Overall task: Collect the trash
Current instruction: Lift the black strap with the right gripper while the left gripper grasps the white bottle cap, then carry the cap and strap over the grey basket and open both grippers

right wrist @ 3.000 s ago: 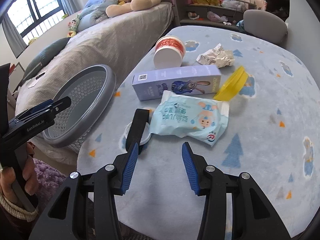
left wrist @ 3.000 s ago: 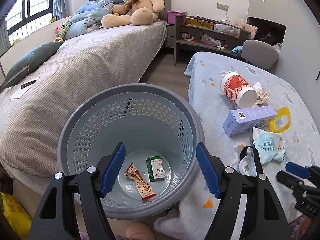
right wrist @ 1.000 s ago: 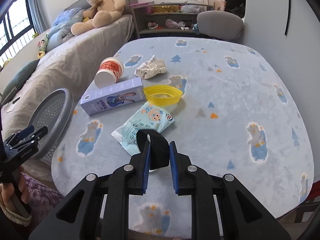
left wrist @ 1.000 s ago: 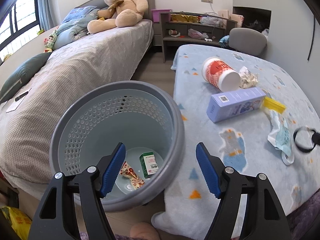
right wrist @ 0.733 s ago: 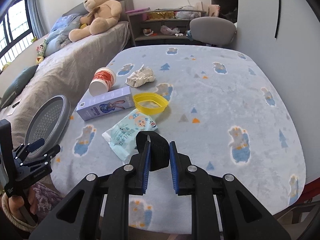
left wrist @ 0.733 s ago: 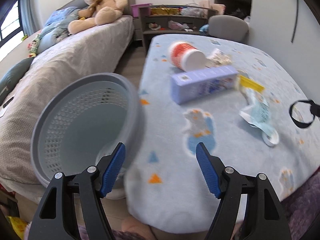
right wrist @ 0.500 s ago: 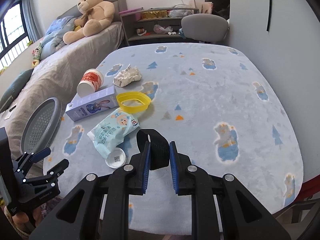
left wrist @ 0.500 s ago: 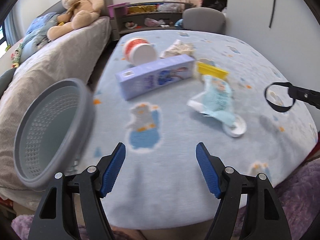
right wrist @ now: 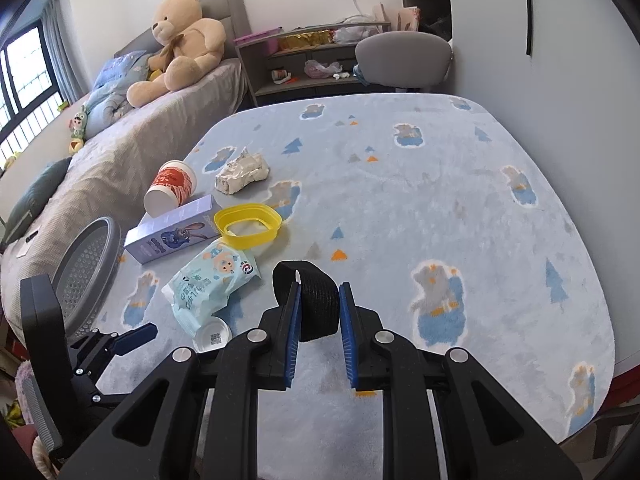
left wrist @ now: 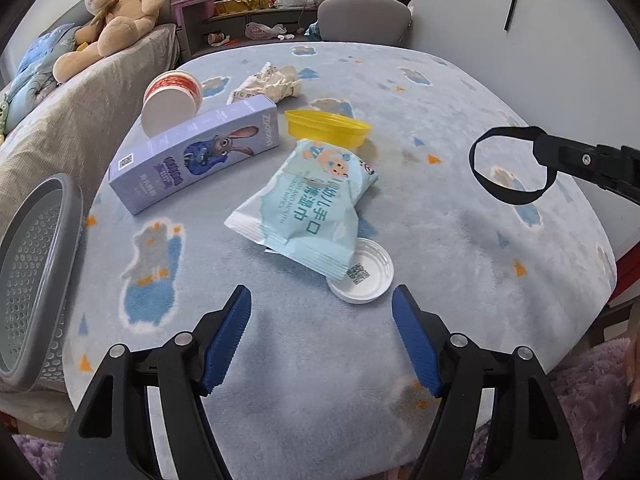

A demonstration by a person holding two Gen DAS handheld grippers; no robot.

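The counter (left wrist: 460,240) wears a fluffy pale-blue cover with bear and triangle prints, its rim rounded. Beyond its left edge stands a grey perforated plastic trash basket (left wrist: 36,264). Taking the crinkly wet-wipe pack (left wrist: 308,208) as landmark: a lavender carton (left wrist: 196,158) lies to its left, a tipped red paper cup (left wrist: 172,100) and crumpled paper (left wrist: 268,86) behind, a yellow plastic ring (left wrist: 326,128) touching its far end, a white round lid (left wrist: 360,276) tucked under its near corner. The left claw (left wrist: 322,340) hangs wide and empty, tilted down just short of the lid. The right claw (right wrist: 319,312) pinches a black ribbed band (right wrist: 316,304), lifted right of the pack over bare cover.
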